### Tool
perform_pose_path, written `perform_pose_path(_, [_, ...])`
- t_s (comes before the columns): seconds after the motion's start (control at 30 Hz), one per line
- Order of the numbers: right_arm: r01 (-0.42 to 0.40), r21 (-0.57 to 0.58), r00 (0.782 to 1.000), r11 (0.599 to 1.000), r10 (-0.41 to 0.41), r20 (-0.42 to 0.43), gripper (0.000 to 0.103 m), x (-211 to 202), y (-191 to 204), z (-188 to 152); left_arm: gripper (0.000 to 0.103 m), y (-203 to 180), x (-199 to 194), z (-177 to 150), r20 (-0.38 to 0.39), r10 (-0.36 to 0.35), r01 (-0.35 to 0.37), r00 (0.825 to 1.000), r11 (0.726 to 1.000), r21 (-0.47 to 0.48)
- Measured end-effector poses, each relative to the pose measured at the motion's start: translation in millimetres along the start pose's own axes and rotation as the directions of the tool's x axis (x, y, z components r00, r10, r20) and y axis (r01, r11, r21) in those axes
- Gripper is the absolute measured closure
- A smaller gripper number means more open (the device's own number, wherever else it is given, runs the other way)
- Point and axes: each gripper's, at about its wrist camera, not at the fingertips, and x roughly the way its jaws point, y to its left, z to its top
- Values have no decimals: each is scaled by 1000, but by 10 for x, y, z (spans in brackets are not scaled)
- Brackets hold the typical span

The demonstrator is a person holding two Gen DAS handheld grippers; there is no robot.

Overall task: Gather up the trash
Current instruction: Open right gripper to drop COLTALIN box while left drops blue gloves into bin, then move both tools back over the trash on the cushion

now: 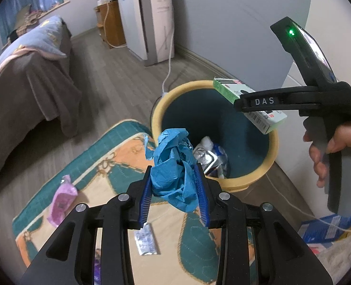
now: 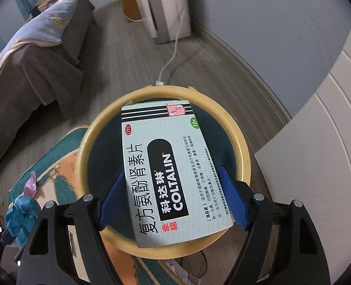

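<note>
Blue crumpled paper wad (image 1: 175,166) sits clamped in my left hand-held gripper (image 1: 176,190), hanging just short of the near rim of the round yellow-rimmed, dark-teal waste bin (image 1: 274,152); I judge it must go farther forward to clear that lip. To the right, my right hand-held gripper (image 2: 173,197) grasps the flat pale-green cardboard medicine box (image 2: 166,166) across its width, long axis pointing away from me, already over the bin's mouth. That hand is nearer to dropping. Silvery trash (image 1: 211,159) lies inside already.
</note>
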Motion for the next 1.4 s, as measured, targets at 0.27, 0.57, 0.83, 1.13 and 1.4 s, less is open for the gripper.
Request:
perform_pose_path(0.27, [19, 83, 1000, 996, -18, -13, 27, 57, -155, 15, 69, -46, 339, 59, -36, -43, 42, 998, 999, -21])
perform_pose_path(0.57, [-46, 109, 999, 993, 43, 29, 27, 2, -133, 62, 67, -187, 543, 266, -3, -30, 30, 1000, 999, 22])
perform_pose_path(0.83, [-89, 116, 992, 989, 77, 104, 26, -140, -99, 117, 43, -160, 455, 420, 84, -45, 45, 995, 999, 5])
perform_pose_path(1.13, [-78, 94, 992, 993, 67, 110, 6, -149, -53, 134, 12, -91, 385, 326, 105, -5, 7, 994, 1000, -17])
perform_pose_path(1.4, [-69, 42, 993, 997, 64, 101, 6, -151, 68, 149, 9, 126, 253, 114, 81, 56, -52, 995, 997, -55])
